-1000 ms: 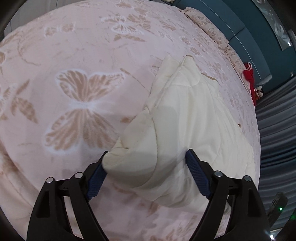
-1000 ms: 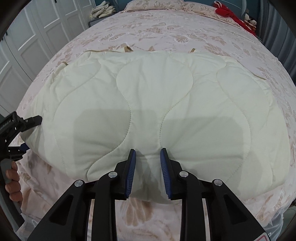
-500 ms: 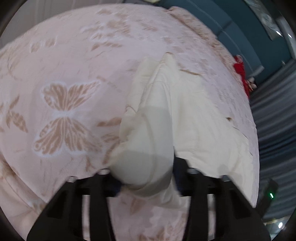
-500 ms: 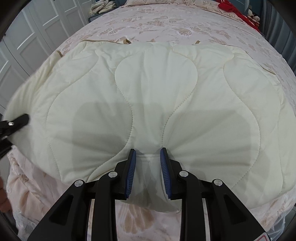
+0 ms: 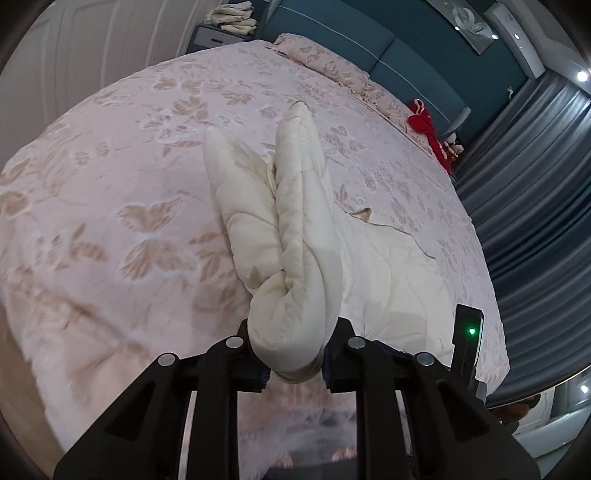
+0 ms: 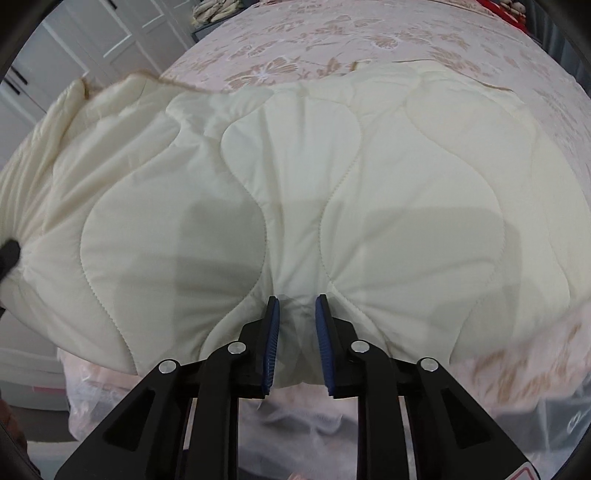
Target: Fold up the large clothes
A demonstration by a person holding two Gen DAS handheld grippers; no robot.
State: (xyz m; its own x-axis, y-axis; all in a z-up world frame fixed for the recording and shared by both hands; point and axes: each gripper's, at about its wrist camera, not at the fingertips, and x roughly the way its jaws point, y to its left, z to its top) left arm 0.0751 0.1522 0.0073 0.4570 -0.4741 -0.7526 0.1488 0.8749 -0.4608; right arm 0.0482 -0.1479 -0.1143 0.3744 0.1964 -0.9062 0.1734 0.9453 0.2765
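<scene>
Between the left jaws: a bunched corner of the cream quilt, pinched tight by the left gripper, whose jaws have just been closing on it.
Left pads: blue, almost hidden behind the gathered fabric.
Quilt ahead of the left gripper: 2 puffy folds rise away from the jaws, lifted clear of the bed; the rest of the quilt spreads flat to the gripper's right.
Bed cover: pink with tan butterfly and leaf prints.
Far beyond the left gripper: a teal headboard, a red cloth item at the bed's far right edge, grey curtains further right.
Right of the left gripper: a black device with a green light.
Writing, left view: none readable.

Between the right jaws: the near edge of the quilt, gripped by the right gripper, its jaws having just closed further on the fabric.
Right pads: blue ribbed, both visible, cloth puckered between them.
Quilt ahead of the right gripper: broad, wavy stitching, lying over the bed; its left end is raised and blurred.
Far left of the right gripper: white panelled doors.
Writing, right view: none readable.
</scene>
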